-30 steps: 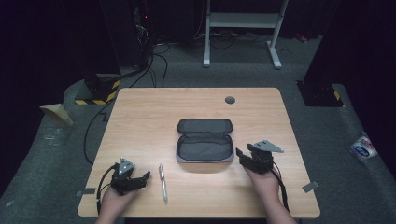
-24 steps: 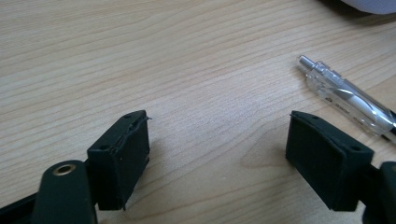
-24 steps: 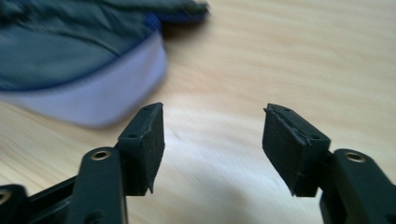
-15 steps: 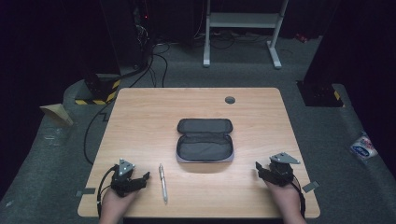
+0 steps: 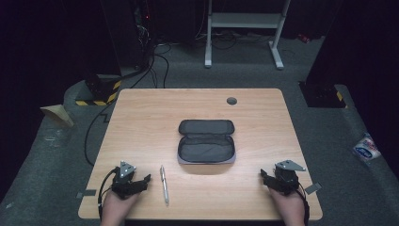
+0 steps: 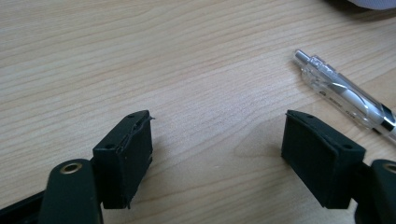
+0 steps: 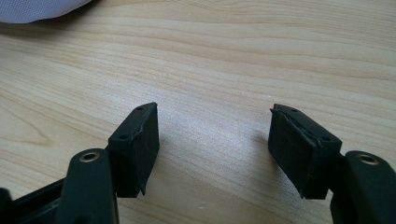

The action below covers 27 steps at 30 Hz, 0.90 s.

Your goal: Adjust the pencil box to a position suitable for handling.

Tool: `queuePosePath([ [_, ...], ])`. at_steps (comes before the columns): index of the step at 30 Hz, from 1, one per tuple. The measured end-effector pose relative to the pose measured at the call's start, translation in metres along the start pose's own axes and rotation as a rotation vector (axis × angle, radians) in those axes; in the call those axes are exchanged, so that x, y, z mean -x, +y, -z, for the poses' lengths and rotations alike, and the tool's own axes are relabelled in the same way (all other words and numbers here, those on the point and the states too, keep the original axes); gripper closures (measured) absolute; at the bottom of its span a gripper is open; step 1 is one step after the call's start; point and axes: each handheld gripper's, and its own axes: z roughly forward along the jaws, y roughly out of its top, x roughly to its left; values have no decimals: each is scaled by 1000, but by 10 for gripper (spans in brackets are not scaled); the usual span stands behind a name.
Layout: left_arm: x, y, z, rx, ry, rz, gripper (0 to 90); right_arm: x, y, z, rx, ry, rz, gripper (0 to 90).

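My left gripper [image 5: 141, 181] rests agape, empty; the pen [image 5: 163, 184] lies just beside it at three o'clock. My right gripper [image 5: 264, 176], jaws just spread, holds nothing, the case [image 5: 206, 149] at ten o'clock.

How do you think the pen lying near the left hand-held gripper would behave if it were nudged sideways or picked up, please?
The pen looks round and smooth, so a sideways nudge would probably roll it across the bare table. Its clear plastic barrel suggests it is light and stiff. The glossy surface may slip between the pads unless gripped squarely.
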Motion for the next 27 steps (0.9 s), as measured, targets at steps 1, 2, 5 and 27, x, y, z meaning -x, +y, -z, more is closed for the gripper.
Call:
queuePosePath([
  [1,1,0,1,-2,-1,5,251,0,0,0,-1,0,0,336],
  [2,1,0,1,-4,-1,3,252,0,0,0,-1,-1,-1,337],
  [5,2,-1,3,-11,-10,1,256,0,0,0,-1,-2,0,337],
  [27,50,13,12,18,-122,-62,260,-1,0,0,-2,-5,-1,341],
])
